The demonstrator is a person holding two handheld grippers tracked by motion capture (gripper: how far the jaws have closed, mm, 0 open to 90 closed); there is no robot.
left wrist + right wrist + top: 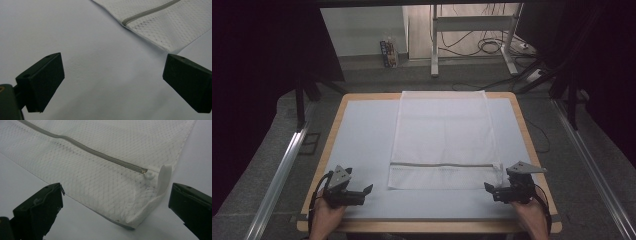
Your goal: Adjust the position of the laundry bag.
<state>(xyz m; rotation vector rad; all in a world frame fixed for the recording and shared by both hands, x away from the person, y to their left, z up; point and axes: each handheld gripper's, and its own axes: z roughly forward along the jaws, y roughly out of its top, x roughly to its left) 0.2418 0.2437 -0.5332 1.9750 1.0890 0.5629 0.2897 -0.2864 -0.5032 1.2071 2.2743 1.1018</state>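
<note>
Both tools gape wide, empty; right tool [115,202] view shows mesh bag [100,170] corner curled up, zip [82,146] end

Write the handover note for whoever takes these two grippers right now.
Left gripper: open, holding nothing, near the table's front left, short of the bag.
Right gripper: open, jaws either side of the bag's curled near corner, not gripping.
White mesh laundry bag with grey zipper: flat on the pale blue mat, zipper closed, its white pull at the right end.
Done: nothing visible.
Left: probably grip the corner and handle the bag.
</note>
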